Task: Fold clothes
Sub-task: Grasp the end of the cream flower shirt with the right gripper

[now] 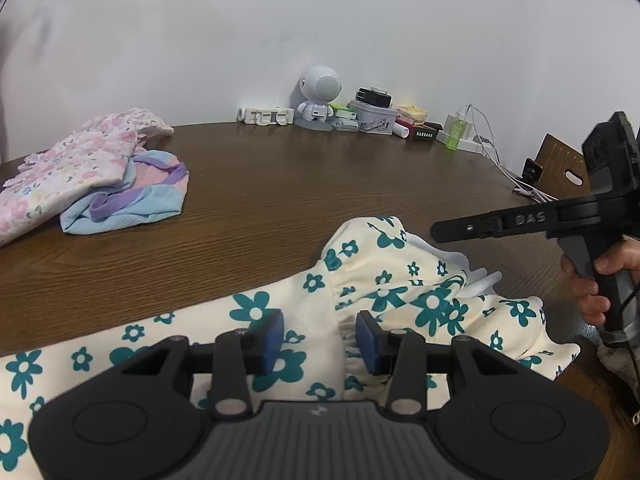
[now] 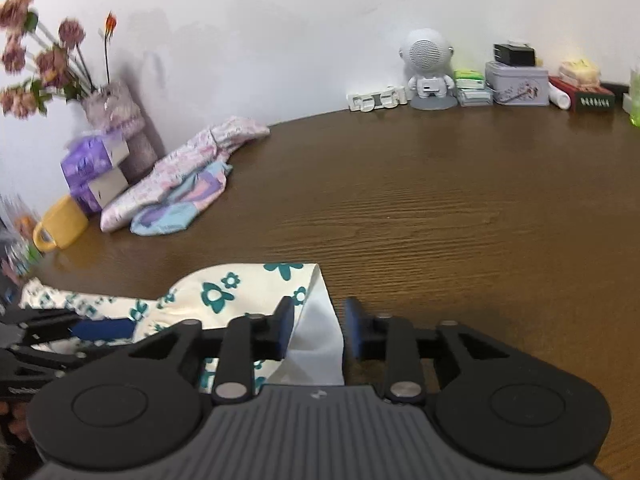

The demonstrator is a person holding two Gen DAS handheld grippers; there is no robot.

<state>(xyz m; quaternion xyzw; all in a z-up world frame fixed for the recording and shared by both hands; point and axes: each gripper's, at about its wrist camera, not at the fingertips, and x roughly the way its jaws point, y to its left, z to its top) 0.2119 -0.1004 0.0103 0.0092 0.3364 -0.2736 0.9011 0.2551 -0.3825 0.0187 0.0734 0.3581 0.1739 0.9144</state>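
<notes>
Left gripper (image 1: pixel 320 338) part-open astride cream teal-flowered garment (image 1: pixel 360 280) on brown wooden table (image 1: pixel 300 184), pads clear of cloth, right gripper (image 2: pixel 317 326) part-open over its white lining edge, pink floral and blue folded clothes (image 1: pixel 80 176) beyond, white robot-shaped speaker (image 1: pixel 318 96) by wall.

Robot-shaped speaker (image 2: pixel 427 67), tin box (image 2: pixel 517 83) by wall; yellow mug (image 2: pixel 64 222), tissue packs (image 2: pixel 94 172) left.

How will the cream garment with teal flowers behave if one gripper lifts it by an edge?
The cream garment already lies gathered in soft folds, so it would probably droop. It looks thin, so likely light. On the smooth wooden table it may slide.
</notes>
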